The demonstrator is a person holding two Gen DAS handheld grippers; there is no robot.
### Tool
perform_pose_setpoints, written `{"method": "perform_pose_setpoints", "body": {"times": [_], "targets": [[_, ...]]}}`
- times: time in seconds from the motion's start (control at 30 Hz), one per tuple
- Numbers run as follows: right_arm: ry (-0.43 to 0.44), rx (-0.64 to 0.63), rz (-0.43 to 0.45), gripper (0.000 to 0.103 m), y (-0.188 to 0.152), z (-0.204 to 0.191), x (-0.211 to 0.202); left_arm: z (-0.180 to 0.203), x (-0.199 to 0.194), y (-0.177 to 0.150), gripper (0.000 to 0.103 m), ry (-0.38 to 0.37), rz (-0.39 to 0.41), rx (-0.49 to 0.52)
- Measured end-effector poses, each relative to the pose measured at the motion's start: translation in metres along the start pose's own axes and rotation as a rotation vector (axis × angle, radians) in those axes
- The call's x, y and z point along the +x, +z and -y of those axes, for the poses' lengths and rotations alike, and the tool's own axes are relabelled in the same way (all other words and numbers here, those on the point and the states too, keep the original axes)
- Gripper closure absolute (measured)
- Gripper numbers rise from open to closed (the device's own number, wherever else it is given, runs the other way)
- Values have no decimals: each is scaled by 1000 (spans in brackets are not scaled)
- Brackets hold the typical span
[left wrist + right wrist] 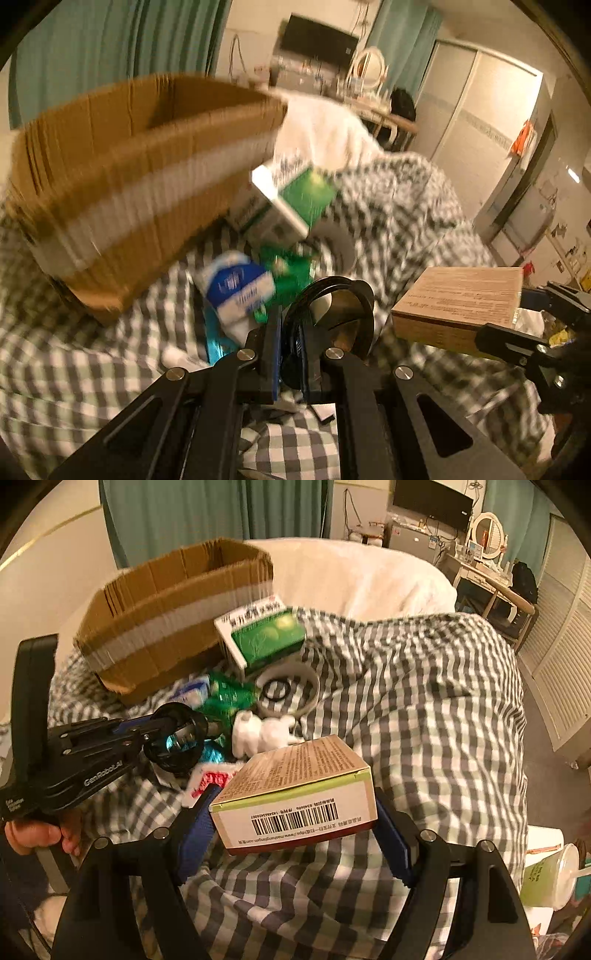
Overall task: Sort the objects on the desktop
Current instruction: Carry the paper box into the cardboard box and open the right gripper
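My left gripper [293,332] is shut on a black round-rimmed object [332,310] with a shiny inside and holds it above the checked cloth. The right wrist view shows that same gripper [162,734] and the round object [177,738] at the left, with a person's hand [33,834] on the handle. My right gripper [295,812] is shut on a tan box with a barcode [295,794], its blue pads pressed against both ends. That box [458,302] also appears at the right of the left wrist view. An open cardboard box [173,620] stands behind.
On the checked cloth [424,701] lie a green-and-white carton [262,635], a green packet [225,698], a blue-and-white packet [236,288], a white tape roll [306,698], a small white thing [258,734] and a red-and-white packet [210,779]. A lidded cup [550,875] stands at the right.
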State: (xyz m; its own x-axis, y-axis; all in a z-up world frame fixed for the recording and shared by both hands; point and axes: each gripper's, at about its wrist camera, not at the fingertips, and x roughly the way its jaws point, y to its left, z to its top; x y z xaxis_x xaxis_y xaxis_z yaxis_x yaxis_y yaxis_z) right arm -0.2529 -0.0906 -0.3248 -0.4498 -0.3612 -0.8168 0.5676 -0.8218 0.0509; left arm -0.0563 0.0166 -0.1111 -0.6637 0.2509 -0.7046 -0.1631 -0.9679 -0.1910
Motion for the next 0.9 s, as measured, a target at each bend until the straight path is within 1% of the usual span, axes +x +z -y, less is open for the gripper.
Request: {"method": "perform_pose_setpoints", "body": {"times": [0.13, 0.33, 0.43, 0.57, 0.6, 0.63, 0.73, 0.77, 0.8, 0.83, 0.9], "targets": [[-18, -14, 49, 25, 12, 0, -15, 0, -30, 16, 95, 29, 110, 12], [-21, -69, 135, 25, 45, -13, -41, -19, -73, 55, 95, 73, 254, -30], [4, -103, 200, 25, 72, -26, -58, -32, -91, 73, 95, 112, 305, -51], [49, -166, 306, 25, 118, -53, -78, -55, -108, 101, 95, 156, 366, -105], [55, -181, 329, 25, 129, -61, -81, -63, -110, 111, 95, 174, 375, -123], [63, -191, 348, 25, 139, -67, -83, -70, -112, 114, 95, 185, 384, -140], [112, -201, 397, 25, 177, -89, -74, -91, -108, 127, 95, 207, 374, -180], [123, -196, 400, 25, 186, -93, -69, -100, -100, 131, 95, 220, 352, -195], [137, -190, 395, 25, 195, -98, -61, -107, -95, 132, 95, 229, 349, -211], [169, -168, 382, 25, 206, -103, -47, -116, -88, 131, 95, 234, 344, -232], [218, -156, 355, 25, 218, -111, -27, -130, -74, 125, 95, 227, 325, -253]]}}
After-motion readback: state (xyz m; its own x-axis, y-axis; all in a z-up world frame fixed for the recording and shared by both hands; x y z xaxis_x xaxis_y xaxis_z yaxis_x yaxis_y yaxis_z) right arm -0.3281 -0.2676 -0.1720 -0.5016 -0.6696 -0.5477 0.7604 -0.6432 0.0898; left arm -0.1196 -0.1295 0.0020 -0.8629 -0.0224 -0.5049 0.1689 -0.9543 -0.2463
